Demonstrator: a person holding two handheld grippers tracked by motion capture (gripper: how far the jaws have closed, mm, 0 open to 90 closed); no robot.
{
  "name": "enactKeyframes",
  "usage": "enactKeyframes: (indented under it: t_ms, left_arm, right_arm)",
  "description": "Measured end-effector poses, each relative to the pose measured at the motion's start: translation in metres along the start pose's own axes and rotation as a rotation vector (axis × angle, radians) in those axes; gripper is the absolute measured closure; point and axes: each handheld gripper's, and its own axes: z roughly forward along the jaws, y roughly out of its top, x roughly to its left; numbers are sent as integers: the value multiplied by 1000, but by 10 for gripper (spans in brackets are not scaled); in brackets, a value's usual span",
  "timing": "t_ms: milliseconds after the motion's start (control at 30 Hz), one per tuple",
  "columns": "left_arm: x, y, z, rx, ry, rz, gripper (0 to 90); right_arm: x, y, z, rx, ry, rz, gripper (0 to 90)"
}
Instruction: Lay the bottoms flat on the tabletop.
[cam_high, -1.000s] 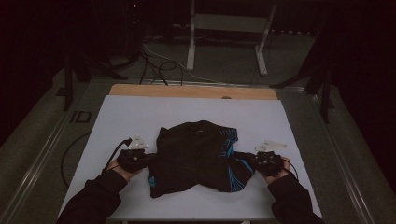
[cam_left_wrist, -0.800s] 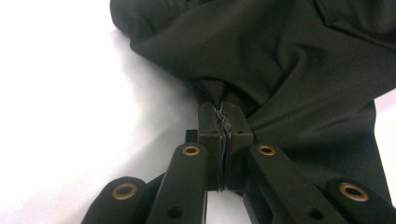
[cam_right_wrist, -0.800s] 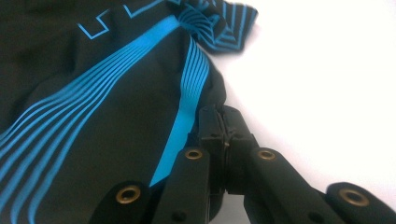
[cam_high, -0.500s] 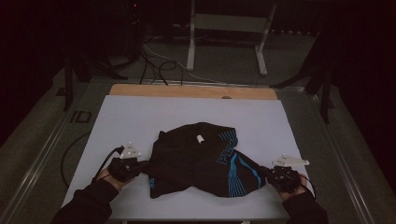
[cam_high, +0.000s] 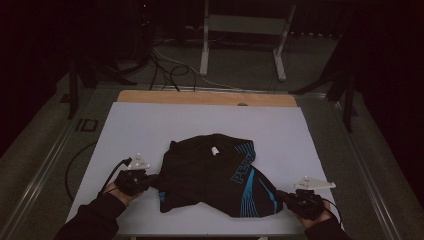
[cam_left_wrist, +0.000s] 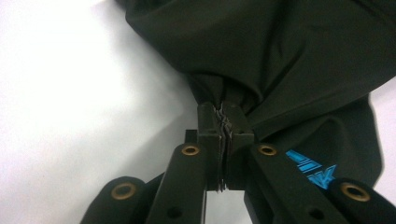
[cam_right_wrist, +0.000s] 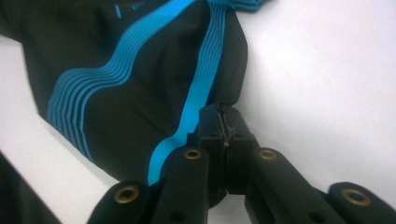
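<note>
**Pull the shirt flat, slow and even**

High view: the black shirt with blue stripes (cam_high: 215, 177) lies on the white counter (cam_high: 150, 125), near your edge. Your left gripper (cam_high: 150, 181) holds its left side, your right gripper (cam_high: 281, 196) its lower right corner. Both forearms reach in low. Pull gently apart, keeping the cloth on the counter.

Left gripper view: the jaws pinch bunched black cloth tightly.

Right gripper view: the jaws pinch the striped corner. Don't let go.

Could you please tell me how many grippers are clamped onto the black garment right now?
2. The left gripper pinches the black garment at its left edge; the right gripper pinches its lower right corner, beside the blue stripes.
</note>
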Motion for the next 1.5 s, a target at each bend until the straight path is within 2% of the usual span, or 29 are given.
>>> enactKeyframes:
  t_ms: [33, 67, 100, 133, 167, 233, 267, 333, 433, 567, 633, 700, 833, 933, 1033, 1067, 1133, 1233, 1333, 1500]
  left_arm:
    - [0, 2, -3, -12, 4, 2, 870]
    - [1, 4, -4, -18, 5, 1, 836]
    - [1, 6, -6, -30, -1, 8, 783]
    - [2, 9, -7, -51, 3, 7, 700]
    - [4, 11, -8, -59, 2, -6, 621]
    - [8, 16, -8, -56, -27, -14, 544]
    - [10, 18, -6, -51, -14, -21, 507]
    - [16, 19, 0, -40, -35, -41, 488]
    - [23, 20, 12, -23, -48, -81, 464]
    - [30, 19, 30, 2, -36, -102, 453]
    - [33, 19, 37, 6, -44, -121, 453]
    - [35, 19, 44, 5, -49, -133, 454]
    - [36, 23, 54, 12, -64, -134, 483]
    - [35, 25, 60, 21, -57, -120, 583]
    - [33, 26, 61, 15, -43, -123, 764]
    - [33, 26, 61, 15, -43, -123, 844]
    - [34, 28, 58, -1, -37, -124, 865]
    - [33, 30, 55, -12, -29, -114, 872]
    - [33, 30, 52, -23, -20, -118, 876]
    - [32, 30, 47, -31, -9, -107, 877]
  right_arm:
    - [0, 2, -1, -13, -10, -2, 861]
    - [-1, 5, -2, -27, -16, -15, 782]
    - [-1, 8, -2, -39, -20, -7, 747]
    - [-3, 12, -2, -47, -23, -18, 737]
    - [-4, 18, -1, -53, -36, -34, 690]
    - [-6, 29, 3, -89, -38, -42, 663]
    - [-9, 35, 7, -92, -38, -42, 633]
    - [-13, 46, 21, -76, -44, -52, 610]
    - [-20, 56, 48, -38, -12, -44, 572]
    - [-23, 58, 80, 33, -7, -59, 558]
    - [-22, 57, 89, 61, -13, -77, 558]
    - [-22, 55, 95, 76, -5, -71, 560]
    - [-21, 55, 96, 86, -11, -82, 571]
    - [-16, 53, 96, 84, -33, -114, 619]
    - [-12, 53, 96, 88, -20, -120, 744]
    - [-12, 53, 96, 88, -20, -120, 744]
    - [-10, 54, 96, 97, 0, -116, 882]
    - [-6, 55, 92, 100, -46, -139, 897]
    - [-5, 56, 82, 83, -61, -139, 898]
    - [-7, 51, 63, 49, -58, -119, 899]
